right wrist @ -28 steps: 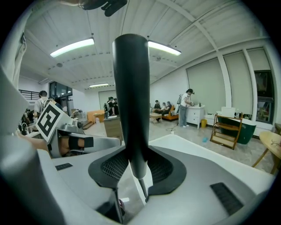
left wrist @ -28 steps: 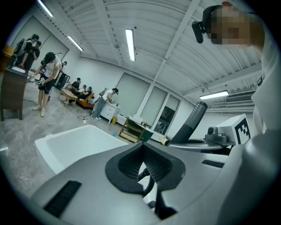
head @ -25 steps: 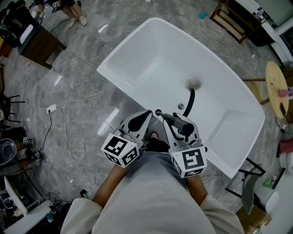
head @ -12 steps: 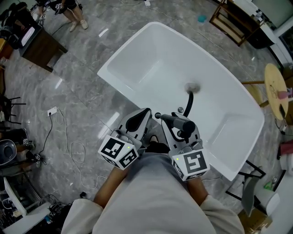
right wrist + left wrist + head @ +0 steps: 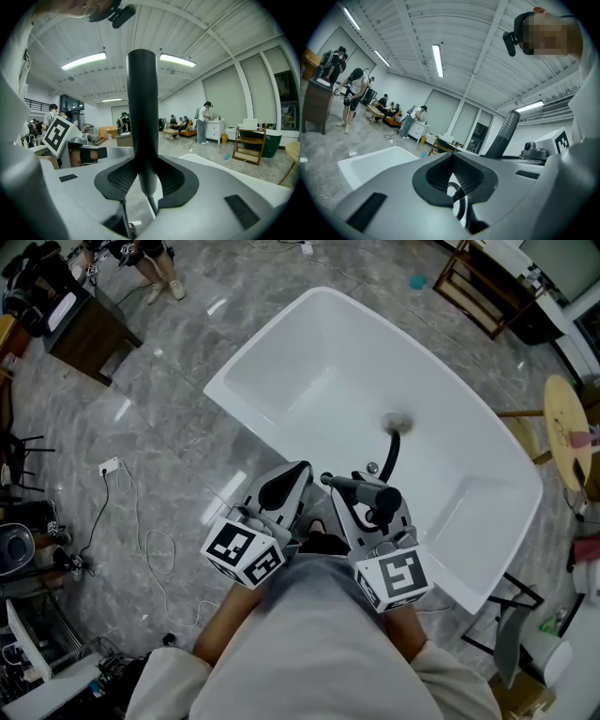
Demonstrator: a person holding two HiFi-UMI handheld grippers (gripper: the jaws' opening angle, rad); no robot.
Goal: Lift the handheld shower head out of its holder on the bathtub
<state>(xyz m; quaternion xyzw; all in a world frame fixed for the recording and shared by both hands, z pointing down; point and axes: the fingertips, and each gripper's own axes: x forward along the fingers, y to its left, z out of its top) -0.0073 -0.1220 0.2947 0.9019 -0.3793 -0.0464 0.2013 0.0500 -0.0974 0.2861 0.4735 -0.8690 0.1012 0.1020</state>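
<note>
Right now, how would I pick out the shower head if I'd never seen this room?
Find the big white bathtub on the grey marble floor. Above its near rim the person's right tongs clamp a dark, stick-like handle: that is the shower head. Unlike the empty left tongs beside it, it trails a black hose down into the tub.

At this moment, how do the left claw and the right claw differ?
The right claw is clamped on the dark handle of the handheld shower head; the left claw holds nothing. The right claw's jaws stand apart around that handle; the left claw's tips meet. Both are white, carry a marker cube and sit side by side above the near rim of the bathtub.
</note>
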